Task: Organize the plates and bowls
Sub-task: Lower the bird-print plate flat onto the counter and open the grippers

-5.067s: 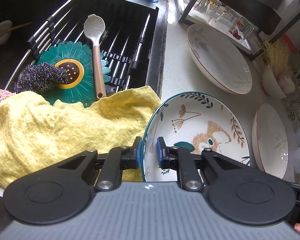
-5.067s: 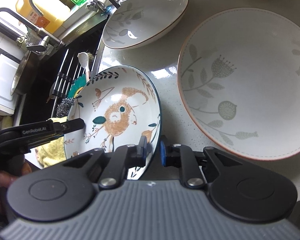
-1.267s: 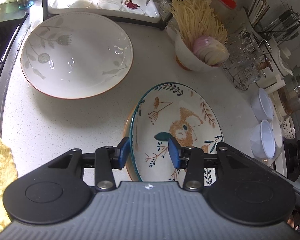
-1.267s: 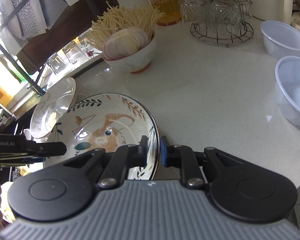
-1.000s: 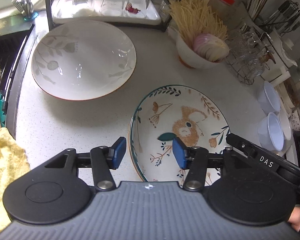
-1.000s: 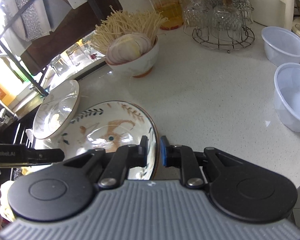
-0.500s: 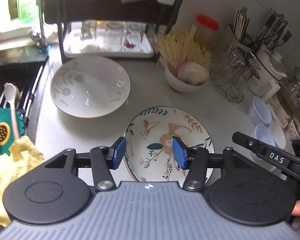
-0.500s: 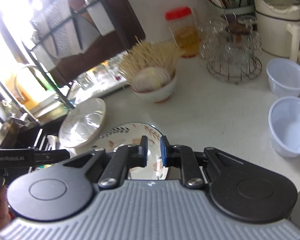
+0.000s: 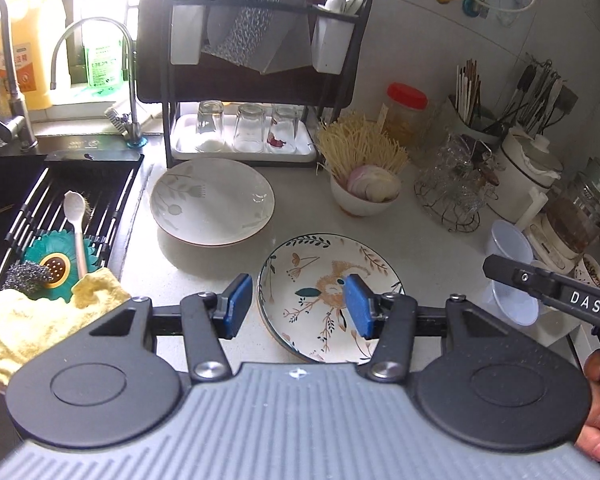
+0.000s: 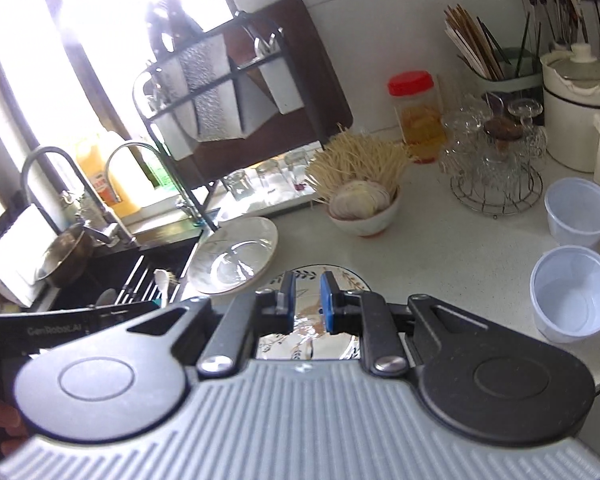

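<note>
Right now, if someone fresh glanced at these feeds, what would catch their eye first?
Probably the painted plate with the orange animal, lying flat on the counter below the open left gripper. Next, the large white leaf-patterned plate between it and the sink. Then the bowl of pale noodles and sliced onion in front of the red-lidded jar.

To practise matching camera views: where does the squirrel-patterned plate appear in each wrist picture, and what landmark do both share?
Left wrist: squirrel-patterned plate lies low centre, on the counter behind the hand-held gripper's pads.
Right wrist: it is low centre, mostly hidden by that gripper.
Shared landmark: the bowl of noodles.
</note>
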`<control>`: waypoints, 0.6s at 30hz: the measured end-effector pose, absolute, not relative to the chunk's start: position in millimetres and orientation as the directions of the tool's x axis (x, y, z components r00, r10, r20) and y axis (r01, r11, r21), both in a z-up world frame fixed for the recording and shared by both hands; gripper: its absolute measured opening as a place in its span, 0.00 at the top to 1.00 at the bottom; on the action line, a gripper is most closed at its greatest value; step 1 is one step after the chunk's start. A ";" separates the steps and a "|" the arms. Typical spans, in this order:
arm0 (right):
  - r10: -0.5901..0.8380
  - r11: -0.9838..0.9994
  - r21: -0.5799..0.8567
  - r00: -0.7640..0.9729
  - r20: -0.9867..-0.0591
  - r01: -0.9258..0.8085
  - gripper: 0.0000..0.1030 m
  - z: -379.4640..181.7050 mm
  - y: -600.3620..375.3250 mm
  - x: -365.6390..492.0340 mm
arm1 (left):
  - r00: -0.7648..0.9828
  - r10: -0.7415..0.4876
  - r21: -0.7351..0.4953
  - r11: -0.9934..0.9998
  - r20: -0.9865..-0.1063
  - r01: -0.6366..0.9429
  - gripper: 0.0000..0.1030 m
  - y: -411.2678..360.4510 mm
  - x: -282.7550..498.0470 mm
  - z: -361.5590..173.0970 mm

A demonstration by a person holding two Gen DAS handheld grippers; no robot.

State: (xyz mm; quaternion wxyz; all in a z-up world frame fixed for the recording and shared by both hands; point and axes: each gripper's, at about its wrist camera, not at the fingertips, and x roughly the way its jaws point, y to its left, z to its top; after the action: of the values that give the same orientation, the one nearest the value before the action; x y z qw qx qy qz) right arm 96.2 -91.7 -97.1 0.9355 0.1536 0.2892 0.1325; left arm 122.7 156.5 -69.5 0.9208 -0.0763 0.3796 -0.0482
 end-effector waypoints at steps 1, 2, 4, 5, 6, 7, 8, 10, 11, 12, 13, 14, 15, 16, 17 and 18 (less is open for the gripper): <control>0.342 0.916 0.365 0.798 -0.496 -0.166 0.83 -93.5 -91.1 92.2 | 0.713 -0.141 -0.175 0.984 -0.686 0.026 0.44 156.7 116.7 -66.1; 0.349 0.914 0.367 0.799 -0.490 -0.173 0.83 -89.6 -90.5 87.4 | 0.720 -0.134 -0.173 0.985 -0.681 0.020 0.44 156.5 110.9 -62.8; 0.360 0.910 0.370 0.799 -0.481 -0.187 0.83 -82.8 -89.1 78.4 | 0.733 -0.121 -0.169 0.986 -0.670 0.009 0.44 156.3 98.8 -56.7; 0.366 0.908 0.371 0.799 -0.478 -0.194 0.83 -79.9 -88.5 74.8 | 0.739 -0.112 -0.164 0.987 -0.664 0.002 0.44 156.3 92.5 -53.9; 0.373 0.906 0.370 0.798 -0.473 -0.204 0.83 -76.1 -88.4 70.1 | 0.745 -0.108 -0.160 0.987 -0.658 0.002 0.44 156.0 86.7 -51.7; 0.377 0.906 0.366 0.798 -0.470 -0.212 0.83 -73.4 -87.9 66.2 | 0.747 -0.111 -0.160 0.987 -0.655 0.006 0.44 155.7 82.5 -50.6; 0.380 0.906 0.362 0.798 -0.468 -0.220 0.83 -71.1 -87.4 63.0 | 0.746 -0.110 -0.164 0.986 -0.657 0.000 0.44 155.9 78.3 -50.0; 0.388 0.905 0.358 0.794 -0.468 -0.231 0.83 -68.2 -87.1 57.2 | 0.746 -0.103 -0.173 0.985 -0.658 -0.017 0.44 156.8 71.1 -49.6; 0.391 0.904 0.358 0.792 -0.469 -0.234 0.83 -67.2 -87.2 55.0 | 0.747 -0.102 -0.177 0.984 -0.657 -0.022 0.44 157.0 68.0 -49.4; 0.395 0.903 0.359 0.790 -0.469 -0.238 0.83 -66.4 -87.5 52.9 | 0.746 -0.102 -0.184 0.983 -0.658 -0.027 0.44 157.3 65.2 -49.7; 0.399 0.901 0.359 0.789 -0.467 -0.243 0.83 -65.5 -87.8 50.7 | 0.746 -0.103 -0.186 0.982 -0.658 -0.029 0.44 157.4 62.4 -49.9; 0.404 0.899 0.359 0.788 -0.464 -0.250 0.83 -64.8 -87.8 48.7 | 0.747 -0.100 -0.184 0.982 -0.658 -0.031 0.44 156.9 59.6 -50.0; 0.409 0.898 0.358 0.786 -0.463 -0.256 0.83 -64.2 -87.9 46.9 | 0.747 -0.094 -0.180 0.983 -0.658 -0.035 0.44 156.0 57.5 -50.3; 0.413 0.897 0.355 0.785 -0.462 -0.263 0.83 -63.6 -87.9 45.9 | 0.746 -0.091 -0.178 0.983 -0.660 -0.038 0.44 154.9 56.0 -50.6; 0.414 0.897 0.351 0.785 -0.461 -0.268 0.83 -63.5 -88.1 44.6 | 0.746 -0.092 -0.179 0.983 -0.660 -0.037 0.44 154.2 55.0 -50.7; 0.413 0.899 0.344 0.785 -0.462 -0.270 0.83 -63.1 -88.4 43.2 | 0.747 -0.094 -0.180 0.983 -0.658 -0.036 0.44 153.1 54.2 -50.8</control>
State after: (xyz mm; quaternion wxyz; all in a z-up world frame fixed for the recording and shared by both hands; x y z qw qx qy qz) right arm 43.2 -88.4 -63.1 0.9356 0.1310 0.2724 0.1826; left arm 54.2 153.1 -50.8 0.9302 -0.0910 0.3552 -0.0156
